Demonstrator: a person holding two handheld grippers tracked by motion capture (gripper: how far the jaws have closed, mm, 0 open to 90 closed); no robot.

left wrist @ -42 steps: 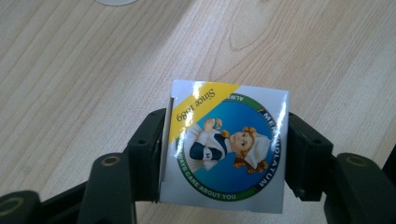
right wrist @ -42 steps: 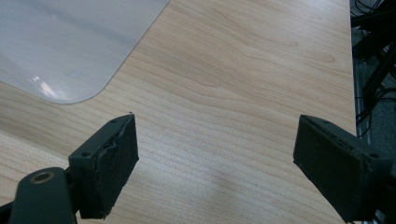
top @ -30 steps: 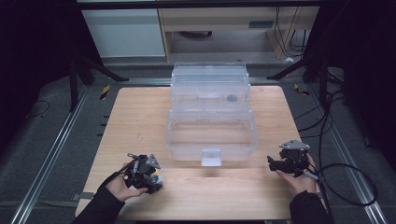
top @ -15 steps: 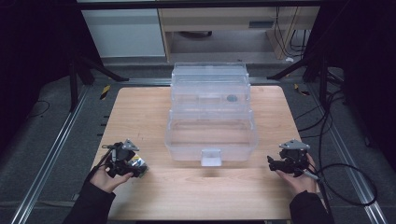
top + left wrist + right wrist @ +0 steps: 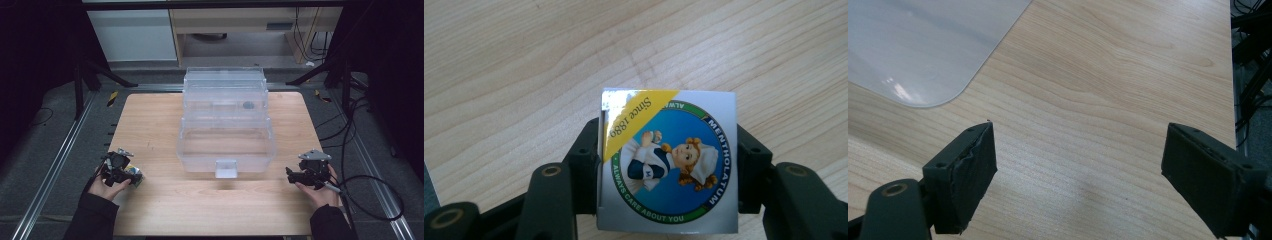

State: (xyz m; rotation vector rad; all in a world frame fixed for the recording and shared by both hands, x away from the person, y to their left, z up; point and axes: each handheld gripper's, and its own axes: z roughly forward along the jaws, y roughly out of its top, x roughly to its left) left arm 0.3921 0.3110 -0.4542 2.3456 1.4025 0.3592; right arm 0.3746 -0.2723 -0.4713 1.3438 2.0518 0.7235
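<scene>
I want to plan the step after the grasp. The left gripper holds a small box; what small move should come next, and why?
Probably carry the Mentholatum box toward the clear bin. The left gripper is shut on it low over the table's near left edge, apart from the bin, whose top looks open.

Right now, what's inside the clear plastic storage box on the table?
The clear storage box looks mostly empty: its front compartment shows nothing, and one small dark round item sits in an upper tray. Overlapping translucent walls blur the rear, so anything there can't be made out.

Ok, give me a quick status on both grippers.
Left gripper shut on Mentholatum box. Right gripper open, over bare table. Clear bin apart, midtable.
</scene>
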